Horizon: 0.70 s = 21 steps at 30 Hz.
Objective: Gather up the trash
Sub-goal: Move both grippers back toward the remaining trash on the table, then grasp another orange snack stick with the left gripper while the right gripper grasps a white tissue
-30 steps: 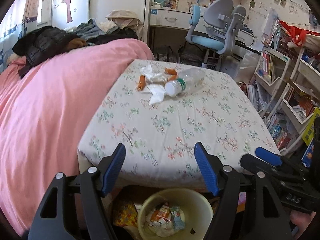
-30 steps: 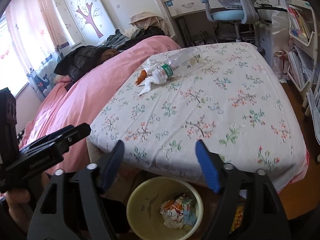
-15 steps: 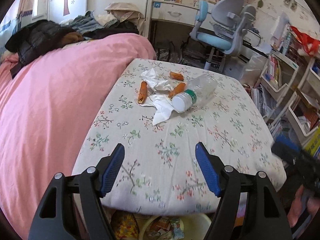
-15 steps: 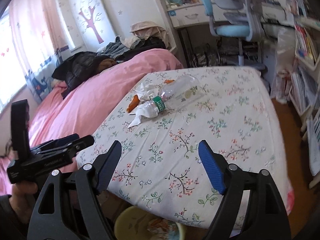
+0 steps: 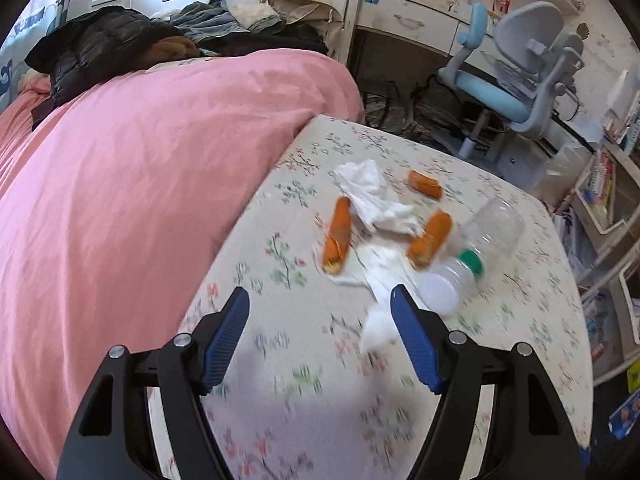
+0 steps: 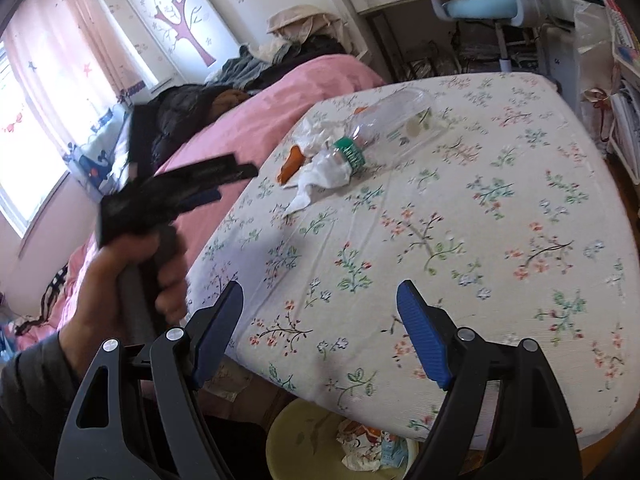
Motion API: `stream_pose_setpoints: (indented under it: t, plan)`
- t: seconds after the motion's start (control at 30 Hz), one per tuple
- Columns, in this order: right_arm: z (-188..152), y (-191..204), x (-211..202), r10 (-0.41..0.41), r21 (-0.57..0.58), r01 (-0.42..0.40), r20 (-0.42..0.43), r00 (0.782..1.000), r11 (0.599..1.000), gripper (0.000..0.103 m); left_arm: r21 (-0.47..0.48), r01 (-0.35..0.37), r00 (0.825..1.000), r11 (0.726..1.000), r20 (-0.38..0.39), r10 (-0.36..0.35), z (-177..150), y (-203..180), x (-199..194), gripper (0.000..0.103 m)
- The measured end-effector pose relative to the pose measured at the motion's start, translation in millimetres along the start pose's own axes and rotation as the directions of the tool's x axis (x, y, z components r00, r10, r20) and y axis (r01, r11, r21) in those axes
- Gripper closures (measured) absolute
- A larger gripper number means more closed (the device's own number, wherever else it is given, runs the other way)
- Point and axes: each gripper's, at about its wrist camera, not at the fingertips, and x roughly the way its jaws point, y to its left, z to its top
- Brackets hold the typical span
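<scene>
Left wrist view is motion-blurred low down; floral print near the left gripper smears. Bin shows only in the right wrist view, half hidden under the tabletop edge and behind the right gripper's arms; wrappers inside, print too blurred to read. Left gripper in the right view is a dark blur held by a hand; how its jaws stand can't be told there.

Left gripper: jaws spread wide, nothing between them, hovering over the tabletop. Trash pile lies ahead and to the right of it: crumpled tissue, a second tissue whose tail lies just beside the right blue finger, three orange snack pieces, and a clear plastic bottle on its side, cap end toward the camera, touching the nearest orange piece.

Right gripper: jaws spread, empty, at the near tabletop edge, well apart from the pile. Bottle lies far ahead, left of centre, green label band with white writing too small to read. Tissue and one orange piece are just beside its cap end.

Pink bedspread to the left, touching the tabletop.
</scene>
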Motion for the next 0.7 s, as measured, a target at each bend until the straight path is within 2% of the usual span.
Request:
stream_pose_setpoints:
  t: [0.27, 0.7]
  plan:
    - [-2.9, 11.5, 21.2, 0.003, -0.065, -0.006, -0.044, 0.999, 0.998, 0.027, 0.023, -0.034, 0.999, 0.999, -0.022, 0.035, 16.9, -3.3, 33.4, 0.033]
    - [6.2, 18.1, 61.0, 0.034, -0.081, -0.043, -0.11, 0.993, 0.996, 0.027, 0.062, -0.044, 0.996, 0.997, -0.073, 0.048, 38.5, -4.3, 72.8, 0.033]
